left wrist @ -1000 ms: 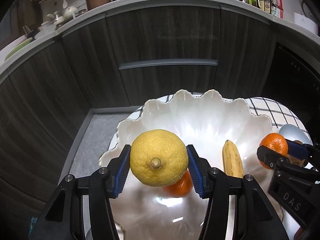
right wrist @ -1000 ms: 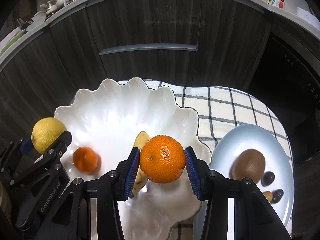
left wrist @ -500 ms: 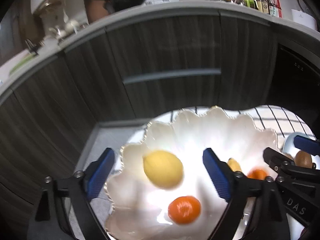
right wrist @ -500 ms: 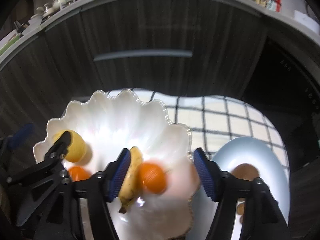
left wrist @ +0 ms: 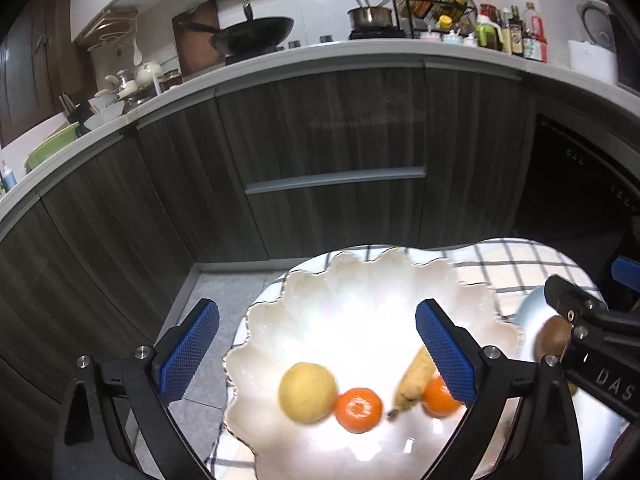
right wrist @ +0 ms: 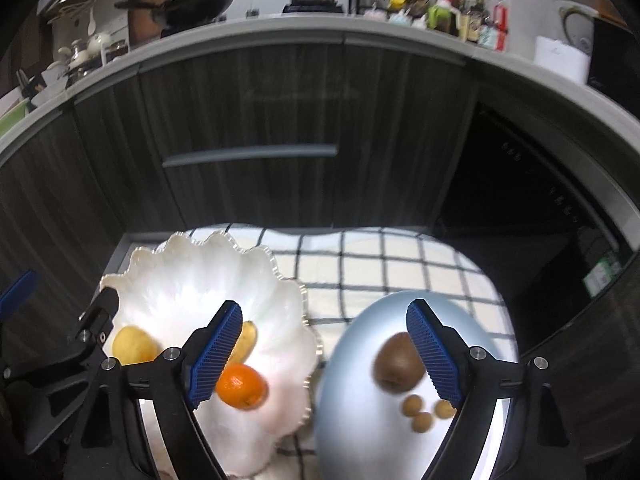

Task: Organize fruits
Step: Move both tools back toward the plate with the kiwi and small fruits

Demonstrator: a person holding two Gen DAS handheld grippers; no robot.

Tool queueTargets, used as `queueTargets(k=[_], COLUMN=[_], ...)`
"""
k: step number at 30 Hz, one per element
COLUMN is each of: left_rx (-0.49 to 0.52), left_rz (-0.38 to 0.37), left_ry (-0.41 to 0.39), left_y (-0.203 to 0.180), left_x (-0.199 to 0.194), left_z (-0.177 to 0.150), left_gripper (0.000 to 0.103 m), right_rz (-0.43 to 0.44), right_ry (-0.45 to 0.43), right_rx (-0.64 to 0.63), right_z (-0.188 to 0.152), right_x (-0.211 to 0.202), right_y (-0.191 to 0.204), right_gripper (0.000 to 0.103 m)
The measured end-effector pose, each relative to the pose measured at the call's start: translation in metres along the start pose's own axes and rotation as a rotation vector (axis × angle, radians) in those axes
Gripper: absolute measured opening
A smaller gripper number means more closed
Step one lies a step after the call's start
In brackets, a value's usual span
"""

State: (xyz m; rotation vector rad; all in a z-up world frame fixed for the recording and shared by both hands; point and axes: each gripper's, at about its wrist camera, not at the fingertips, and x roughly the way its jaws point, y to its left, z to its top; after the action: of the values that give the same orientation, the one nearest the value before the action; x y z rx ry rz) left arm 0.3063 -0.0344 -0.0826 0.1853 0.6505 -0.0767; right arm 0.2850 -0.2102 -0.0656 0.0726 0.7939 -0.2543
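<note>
Fruit sits in the white bowl, and both grippers hang above it with nothing in them.

The lemon (left wrist: 307,392), two oranges (left wrist: 358,409) and a banana (left wrist: 414,382) lie in the wavy white bowl (left wrist: 360,280) on the checked cloth (right wrist: 384,264). The left gripper (left wrist: 316,350) and right gripper (right wrist: 324,354) are opening wide, holding nothing. A kiwi (right wrist: 398,362) rests on the blue plate (right wrist: 356,420) beside the bowl.

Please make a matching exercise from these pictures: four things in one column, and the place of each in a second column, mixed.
Things:
1. lemon
2. kiwi
3. banana
4. wok

Places:
A. on the blue plate
B. on the kitchen counter
C. in the white bowl, between two oranges
D. in the white bowl, leftmost fruit

Pairs: 1-D, 2-A, 3-C, 4-B
</note>
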Motion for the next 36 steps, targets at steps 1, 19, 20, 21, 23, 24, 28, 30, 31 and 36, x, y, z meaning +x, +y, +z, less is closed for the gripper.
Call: queueTargets(k=[1, 19, 20, 21, 23, 24, 28, 30, 31, 36], left_rx=[0.001, 0.074, 0.078, 0.081, 0.091, 0.095, 0.113, 0.122, 0.124, 0.145], left_rz=[-0.007, -0.152, -0.161, -0.168, -0.177, -0.182, -0.197, -0.204, -0.208, -0.225], left_ry=[-0.006, -0.052, -0.049, -0.046, -0.041, -0.039, -0.027, -0.022, -0.018, -0.004], left_y=[-0.003, -0.105, -0.111, -0.116, -0.125, -0.129, -0.145, -0.152, -0.155, -0.169], left_x=[-0.006, -0.083, -0.085, -0.086, -0.088, -0.089, -0.091, -0.090, -0.090, -0.082], left_z=[0.002, 0.010, 0.009, 0.008, 0.005, 0.004, -0.001, -0.004, -0.006, -0.013], left_gripper=[0.101, 0.103, 0.103, 0.103, 0.103, 0.103, 0.103, 0.103, 0.103, 0.103], right_rz=[-0.007, -0.158, -0.165, -0.168, -0.179, -0.182, -0.187, -0.189, -0.190, -0.186], right_ry=[-0.011, -0.078, -0.077, -0.076, -0.071, -0.069, -0.059, -0.053, -0.051, -0.032], right_rx=[0.009, 0.105, 0.110, 0.112, 0.117, 0.119, 0.125, 0.129, 0.132, 0.143], right_z=[0.001, -0.018, -0.020, -0.021, -0.025, -0.027, -0.036, -0.039, -0.042, -0.051], right_x=[-0.008, -0.089, -0.091, -0.091, -0.093, -0.093, -0.093, -0.091, -0.090, -0.083], right_y=[-0.008, -0.123, -0.129, -0.133, -0.141, -0.145, -0.158, -0.163, -0.166, -0.177], right_gripper=[0.088, 0.089, 0.089, 0.089, 0.089, 0.089, 0.089, 0.089, 0.089, 0.089])
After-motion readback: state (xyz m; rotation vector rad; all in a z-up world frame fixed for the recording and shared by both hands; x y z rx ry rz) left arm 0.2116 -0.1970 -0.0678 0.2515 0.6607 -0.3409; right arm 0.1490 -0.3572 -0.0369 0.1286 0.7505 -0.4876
